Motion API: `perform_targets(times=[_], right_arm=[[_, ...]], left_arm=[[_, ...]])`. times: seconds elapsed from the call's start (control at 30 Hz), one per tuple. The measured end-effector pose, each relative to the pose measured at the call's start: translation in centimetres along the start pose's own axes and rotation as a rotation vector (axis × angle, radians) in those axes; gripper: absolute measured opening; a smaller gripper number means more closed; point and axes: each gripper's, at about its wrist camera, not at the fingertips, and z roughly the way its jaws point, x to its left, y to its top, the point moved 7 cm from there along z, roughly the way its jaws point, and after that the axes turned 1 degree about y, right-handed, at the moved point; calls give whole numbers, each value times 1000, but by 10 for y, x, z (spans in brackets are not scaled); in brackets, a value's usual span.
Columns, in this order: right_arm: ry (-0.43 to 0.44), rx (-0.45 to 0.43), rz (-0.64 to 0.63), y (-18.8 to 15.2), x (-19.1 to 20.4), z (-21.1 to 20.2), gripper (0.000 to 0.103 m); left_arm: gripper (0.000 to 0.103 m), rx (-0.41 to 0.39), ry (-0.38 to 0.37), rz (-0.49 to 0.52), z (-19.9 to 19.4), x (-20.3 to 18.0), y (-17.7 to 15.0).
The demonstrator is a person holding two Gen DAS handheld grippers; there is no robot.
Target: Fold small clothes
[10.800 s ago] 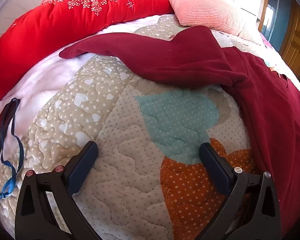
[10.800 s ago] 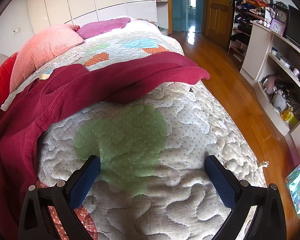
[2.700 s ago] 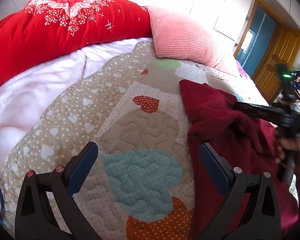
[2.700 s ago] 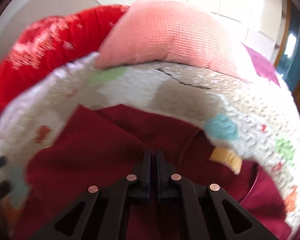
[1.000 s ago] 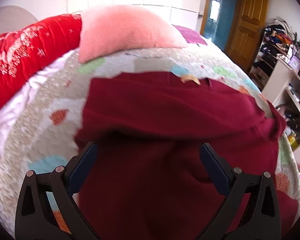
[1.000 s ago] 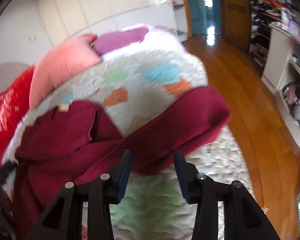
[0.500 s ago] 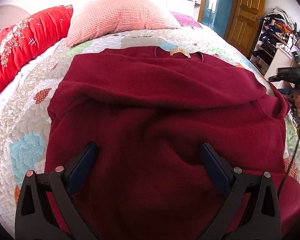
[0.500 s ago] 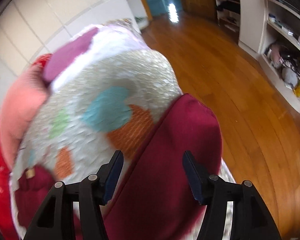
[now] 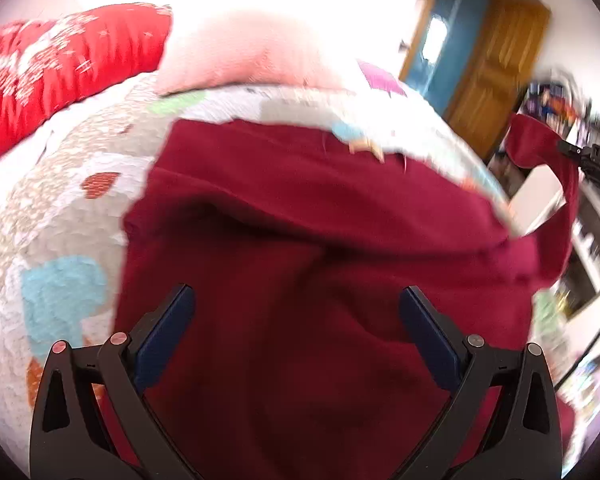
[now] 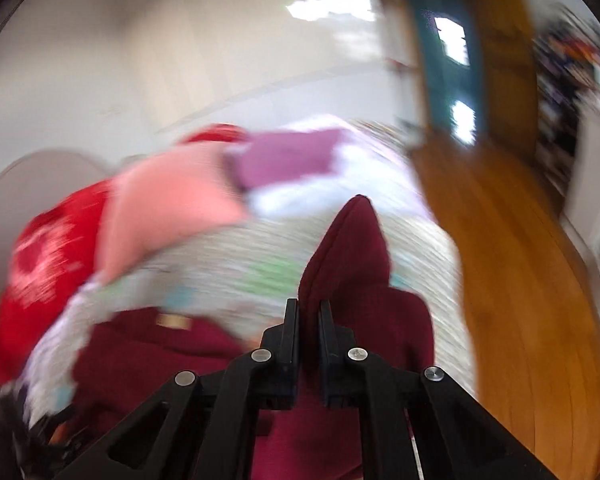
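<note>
Your right gripper [image 10: 308, 320] pinched the maroon sweater's [image 9: 300, 280] sleeve, lifted off its right side above the bed [image 9: 60, 208]; your left gripper [image 9: 296, 312], fingers spread, hovered over its near body.

A quilted bed [image 9: 60, 200] carries the maroon sweater [image 9: 300, 280] and, apparently, pillows [image 9: 240, 60].

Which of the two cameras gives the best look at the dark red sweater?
The left wrist view: the sweater spreads across the quilt, body and collar tag visible, one sleeve lifted at right. The right wrist view shows only that sleeve, pinched in the right gripper, and a blurred part by the collar.
</note>
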Motion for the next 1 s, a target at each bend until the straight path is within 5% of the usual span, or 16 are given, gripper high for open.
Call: perform_targets(times=[0.2, 0.33, 0.4, 0.53, 0.8, 0.87, 0.93, 1.0], right_arm=[[322, 1, -233, -20, 168, 20, 8], [389, 302, -284, -107, 225, 89, 29], [407, 362, -210, -129, 219, 99, 29], [391, 310, -70, -131, 177, 72, 36], [278, 272, -63, -128, 110, 27, 39], [281, 260, -32, -130, 95, 17, 40], [262, 251, -20, -133, 87, 12, 41], [258, 249, -13, -134, 84, 10, 42]], left_arm=[[102, -66, 27, -87, -28, 37, 19], [102, -82, 48, -120, -34, 56, 29], [102, -86, 38, -135, -36, 62, 34], [102, -97, 56, -106, -28, 66, 56], [102, -41, 93, -62, 30, 65, 108], [91, 21, 85, -45, 54, 59, 110], [52, 68, 65, -7, 70, 47, 107], [44, 127, 64, 48, 85, 36, 100]])
